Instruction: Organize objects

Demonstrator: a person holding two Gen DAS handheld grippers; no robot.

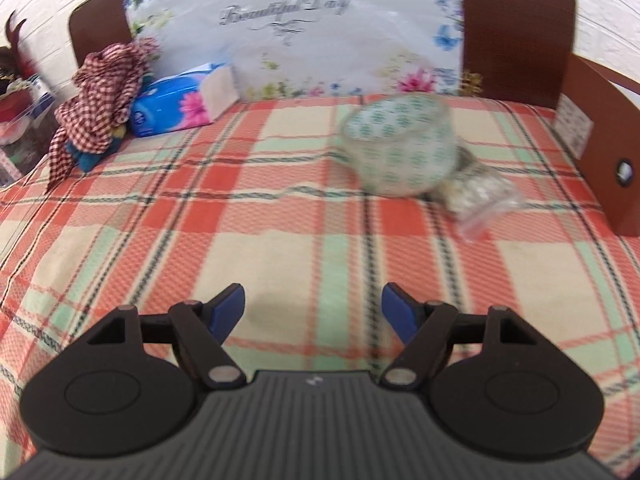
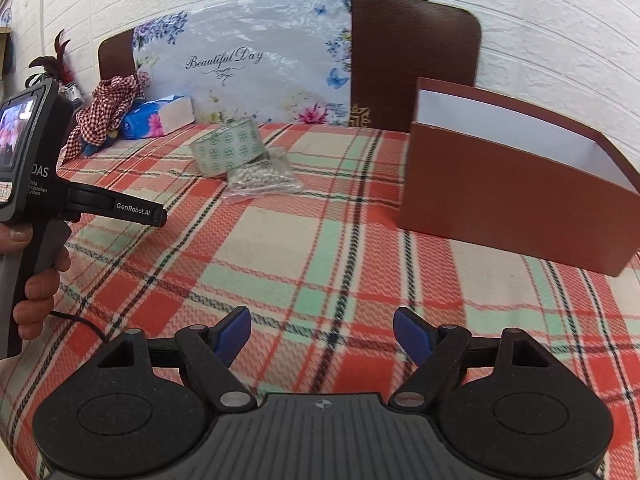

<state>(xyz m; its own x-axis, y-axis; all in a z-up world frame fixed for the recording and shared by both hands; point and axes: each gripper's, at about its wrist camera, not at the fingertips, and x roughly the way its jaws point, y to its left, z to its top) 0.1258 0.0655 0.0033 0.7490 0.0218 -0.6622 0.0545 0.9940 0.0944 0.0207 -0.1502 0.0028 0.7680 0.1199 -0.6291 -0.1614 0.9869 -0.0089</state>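
The bed (image 2: 320,240), spread with an orange, cream and green plaid blanket, carries everything, and it serves here as the landmark. Toward its right edge stands an open brown box (image 2: 516,200) with white inner walls; no contents can be seen from this angle. Near the headboard end of the bed, on the left, a checked cloth (image 2: 106,114) is heaped against a blue tissue pack (image 2: 154,118). Near the middle of the bed, closer to the headboard, a patterned roll of tape (image 2: 228,150) sits touching a small clear bag of pale beads (image 2: 260,178), both well apart from the box.

The left tool (image 1: 312,304) hovers over bare blanket with its blue-padded jaws spread wide and nothing between them. The right tool (image 2: 322,330) is likewise wide and holds nothing.

Judging by this layout, the organizing has barely begun: the roll and the bag lie loose, and moving them into the box appears to be what remains.
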